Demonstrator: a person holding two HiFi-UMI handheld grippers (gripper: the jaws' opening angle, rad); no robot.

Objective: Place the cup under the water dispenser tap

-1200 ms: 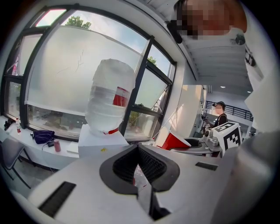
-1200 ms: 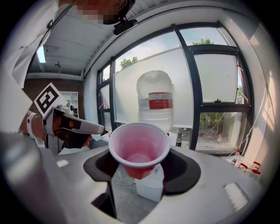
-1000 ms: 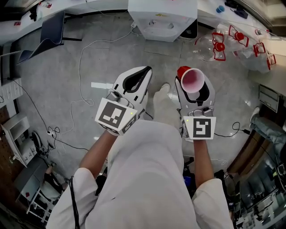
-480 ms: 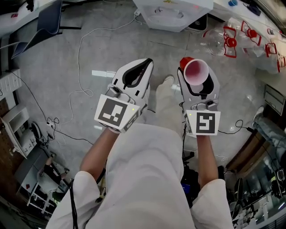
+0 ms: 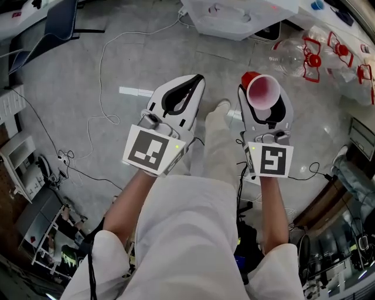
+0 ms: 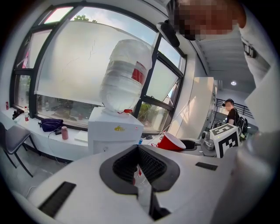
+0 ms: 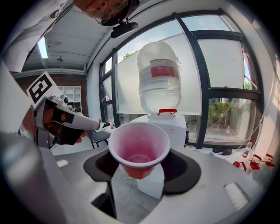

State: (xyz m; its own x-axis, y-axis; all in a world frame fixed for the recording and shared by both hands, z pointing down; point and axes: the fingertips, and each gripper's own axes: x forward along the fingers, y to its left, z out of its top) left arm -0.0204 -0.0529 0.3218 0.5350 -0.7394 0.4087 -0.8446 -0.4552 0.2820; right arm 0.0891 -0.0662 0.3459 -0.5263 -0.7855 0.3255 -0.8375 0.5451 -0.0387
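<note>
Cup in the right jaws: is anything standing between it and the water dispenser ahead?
Nothing visible does. In the right gripper view the cup faces the water dispenser across bare floor, and the left gripper is off to its side, outside that line.

We see a grey floor (image 5: 70,70): a white water dispenser (image 5: 234,17) stands ahead of both jaws, a white cable (image 5: 102,88) trailing to their left.

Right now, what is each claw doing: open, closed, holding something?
Left claw: closed, with nothing in it.
Right claw: closed on the red cup.
</note>
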